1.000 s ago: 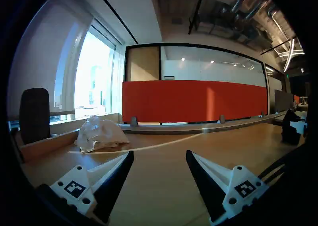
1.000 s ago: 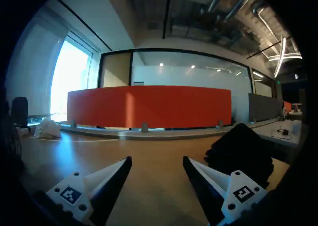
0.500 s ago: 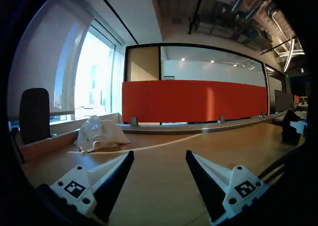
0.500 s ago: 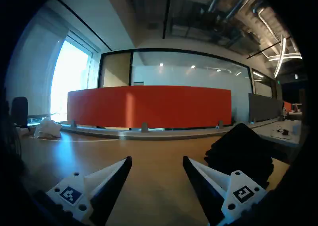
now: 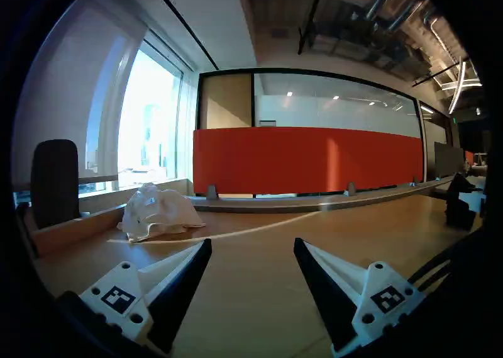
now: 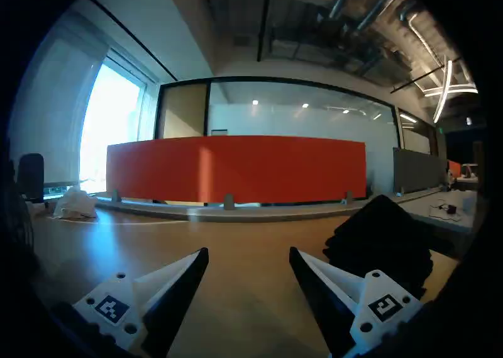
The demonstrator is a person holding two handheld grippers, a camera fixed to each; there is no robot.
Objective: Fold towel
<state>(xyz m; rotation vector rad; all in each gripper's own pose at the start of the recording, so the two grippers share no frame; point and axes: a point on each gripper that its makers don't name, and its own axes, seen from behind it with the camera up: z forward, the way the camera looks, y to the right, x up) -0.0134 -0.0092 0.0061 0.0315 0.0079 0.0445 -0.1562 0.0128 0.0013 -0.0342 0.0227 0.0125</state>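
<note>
Daylight from the window falls across the wooden table, where the towel lies as a white crumpled heap. In the left gripper view it sits beyond the tip of the left-hand finger and off to that finger's outer side, well apart from it. It lies close against the raised wooden edge along the window side. The heap is wider than it is tall, so its long axis runs across the view, roughly square to the line of the fingers. It is bunched high toward the left and a flat flap trails out low to the right. No corner or hem can be made out, so which way it points cannot be told beyond that.

The left gripper has its fingers spread wide, and only bare tabletop shows between them.

In the right gripper view the towel is small and far off, well beyond and left of the left-hand finger, near the window. The right gripper is likewise parted, its fingers holding nothing, with bare table between them. A dark folded stack rests on the table just past the right-hand finger, on its outer side. Whether it touches that finger cannot be told.

An orange partition runs across the far edge of the table, straight ahead of both pairs of fingers.
</note>
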